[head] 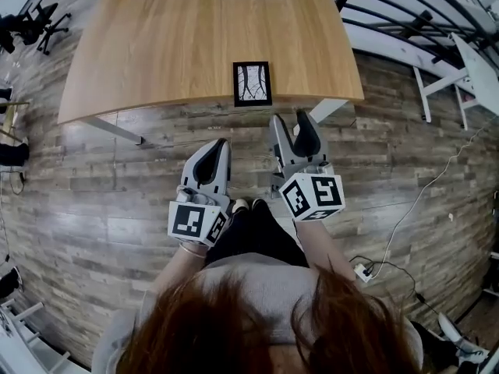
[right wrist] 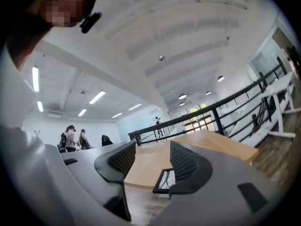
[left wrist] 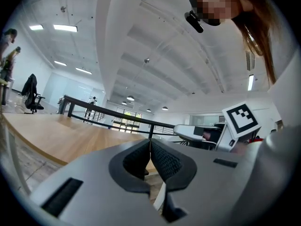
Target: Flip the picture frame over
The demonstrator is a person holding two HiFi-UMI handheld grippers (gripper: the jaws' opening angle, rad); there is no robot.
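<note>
Grey-brown plank flooring [head: 117, 178] runs under a pale wooden desk [head: 195, 37] in a large open office. A black railing [head: 405, 14] stands far right and a dark office chair [head: 39, 18] far left. On the floor at the near right, a white power strip [head: 362, 271] trails a thin cable.

The picture frame [head: 253, 82] lies flat on the desk, right at its near edge and a little right of the middle. It is picture side up: a black border around a pale sheet with dark branching lines.

Both grippers are held over the floor, short of the desk and apart from the frame, with their marker cubes towards the person. The left claw [head: 219, 142] sits to the near left of the frame. In the left gripper view its ribbed black pads [left wrist: 164, 160] meet at the tips, so this claw [left wrist: 150, 142] is closed with nothing in it. The desk top [left wrist: 61, 135] stretches away to the left there, and the other gripper's marker cube [left wrist: 241, 118] shows at the right.

The right claw [head: 291, 119] is nearer the desk, just to the near right of the frame. In the right gripper view its jaws stand wide apart, so this claw [right wrist: 153, 157] is open and empty. The frame [right wrist: 165, 179] shows beyond it, partly hidden behind the right-hand jaw. People [right wrist: 70, 138] stand far off at the left.
</note>
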